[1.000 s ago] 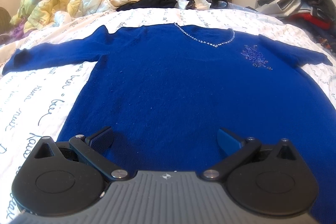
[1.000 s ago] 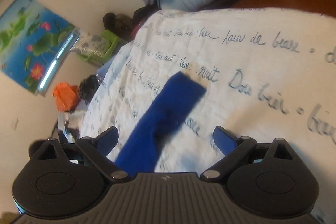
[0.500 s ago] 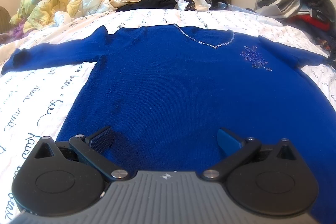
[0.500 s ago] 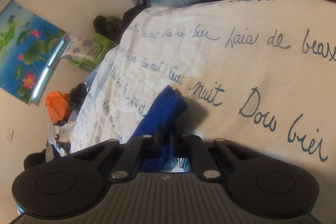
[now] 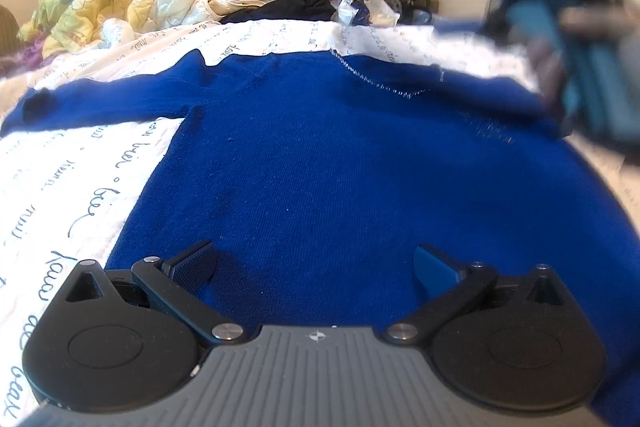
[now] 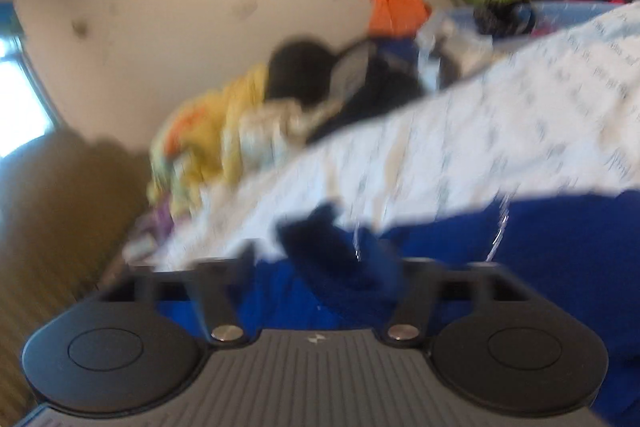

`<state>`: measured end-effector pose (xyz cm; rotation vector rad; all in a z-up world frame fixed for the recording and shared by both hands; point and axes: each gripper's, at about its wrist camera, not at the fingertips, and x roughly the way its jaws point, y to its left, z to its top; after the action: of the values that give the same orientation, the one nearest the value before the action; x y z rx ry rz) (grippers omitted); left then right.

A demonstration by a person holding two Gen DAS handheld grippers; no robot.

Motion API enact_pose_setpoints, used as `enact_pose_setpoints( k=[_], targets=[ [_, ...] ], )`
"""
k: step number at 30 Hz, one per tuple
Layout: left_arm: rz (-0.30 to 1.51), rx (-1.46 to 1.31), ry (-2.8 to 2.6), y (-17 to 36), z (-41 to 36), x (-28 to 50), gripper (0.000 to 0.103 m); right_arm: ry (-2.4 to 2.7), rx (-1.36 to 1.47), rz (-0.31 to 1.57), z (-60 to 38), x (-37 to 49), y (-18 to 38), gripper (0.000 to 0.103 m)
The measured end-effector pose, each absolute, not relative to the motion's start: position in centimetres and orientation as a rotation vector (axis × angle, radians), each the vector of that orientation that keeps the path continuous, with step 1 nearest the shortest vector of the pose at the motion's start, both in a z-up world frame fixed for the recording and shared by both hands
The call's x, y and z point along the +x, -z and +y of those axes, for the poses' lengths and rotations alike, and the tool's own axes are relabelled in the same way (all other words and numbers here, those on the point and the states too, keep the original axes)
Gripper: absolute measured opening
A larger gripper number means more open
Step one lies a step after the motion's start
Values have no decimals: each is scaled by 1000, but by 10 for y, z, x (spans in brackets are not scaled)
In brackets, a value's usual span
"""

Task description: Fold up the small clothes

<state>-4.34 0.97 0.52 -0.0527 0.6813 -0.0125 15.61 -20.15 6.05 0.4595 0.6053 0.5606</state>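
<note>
Between my spread left tongs (image 5: pixel 314 267) lies flat, knitted blue sweater (image 5: pixel 340 163); my right tongs (image 6: pixel 320 267) pinch its soft sleeve (image 6: pixel 340 259), blurred.

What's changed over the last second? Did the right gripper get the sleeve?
Yes. The right gripper, open over the sleeve end a second ago, closed on the sleeve and is now swinging it up and inward over the blue sweater; its view is motion-blurred, so the grip itself is hard to confirm. The left gripper stayed open and low over the hem, and the other sleeve still lies spread on the bed sheet.
</note>
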Motion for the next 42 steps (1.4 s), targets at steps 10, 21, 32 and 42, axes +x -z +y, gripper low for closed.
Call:
enact_pose_setpoints(
  k=[10,21,32,42],
  targets=[
    [692,-413,111,-55,58,51,99,-382,429,598,-278,54,-1,80],
    [820,-138,-49,-27,-8,198,5,-387,423,591,-273,48,14,86],
    [691,-66,-164,-79,58,193,4,-432,538,580,-285,54,18,88],
    [753,-28,-251,-53,86,174,4,-440,551,578,-287,54,19,88]
  ],
)
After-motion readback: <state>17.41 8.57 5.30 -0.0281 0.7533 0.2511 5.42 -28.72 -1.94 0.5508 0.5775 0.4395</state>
